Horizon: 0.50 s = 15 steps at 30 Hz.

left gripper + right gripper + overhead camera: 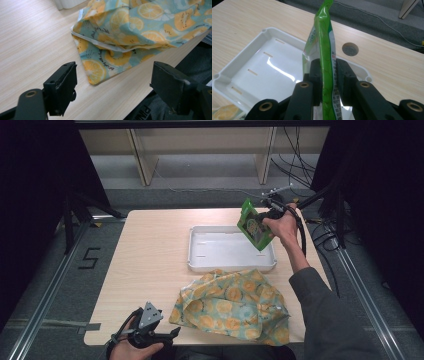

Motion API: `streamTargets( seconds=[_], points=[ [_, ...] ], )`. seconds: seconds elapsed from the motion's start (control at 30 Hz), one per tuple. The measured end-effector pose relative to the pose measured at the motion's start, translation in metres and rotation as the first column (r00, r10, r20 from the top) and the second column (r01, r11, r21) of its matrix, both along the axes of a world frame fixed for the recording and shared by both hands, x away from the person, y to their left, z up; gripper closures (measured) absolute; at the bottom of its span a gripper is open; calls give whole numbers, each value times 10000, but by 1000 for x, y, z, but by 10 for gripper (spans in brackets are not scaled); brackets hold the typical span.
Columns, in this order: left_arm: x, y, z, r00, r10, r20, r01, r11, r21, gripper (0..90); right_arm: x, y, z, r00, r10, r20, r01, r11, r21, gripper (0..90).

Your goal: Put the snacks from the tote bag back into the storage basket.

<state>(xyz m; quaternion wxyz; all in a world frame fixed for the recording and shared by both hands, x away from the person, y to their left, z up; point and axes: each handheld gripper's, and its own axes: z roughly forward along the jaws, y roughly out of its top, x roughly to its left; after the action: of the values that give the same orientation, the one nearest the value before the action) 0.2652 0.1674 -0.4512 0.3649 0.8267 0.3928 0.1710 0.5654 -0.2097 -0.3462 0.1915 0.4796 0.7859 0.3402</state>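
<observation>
Green packet [325, 50] pinched flat in right tongs [327, 75], tilted above white tray's [200, 262] right end. Best lowered slowly, kept over tray floor, released only once resting. Left tongs [112, 82] wide open, empty, near cloth bag [130, 37] at counter [150, 250] edge.
</observation>
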Motion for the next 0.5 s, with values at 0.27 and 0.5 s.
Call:
streamTargets(
  seconds=[0.27,0.5],
  points=[
    [0,-2,-2,10000,61,37,-60,10000,-46,202,16,1,-9,9986,-529,-59,525,9970,-570,766],
    [0,-3,-3,9999,-116,-40,116,9999,-92,202,26,4,-18,9967,-773,-235,750,9934,-865,766]
  ],
)
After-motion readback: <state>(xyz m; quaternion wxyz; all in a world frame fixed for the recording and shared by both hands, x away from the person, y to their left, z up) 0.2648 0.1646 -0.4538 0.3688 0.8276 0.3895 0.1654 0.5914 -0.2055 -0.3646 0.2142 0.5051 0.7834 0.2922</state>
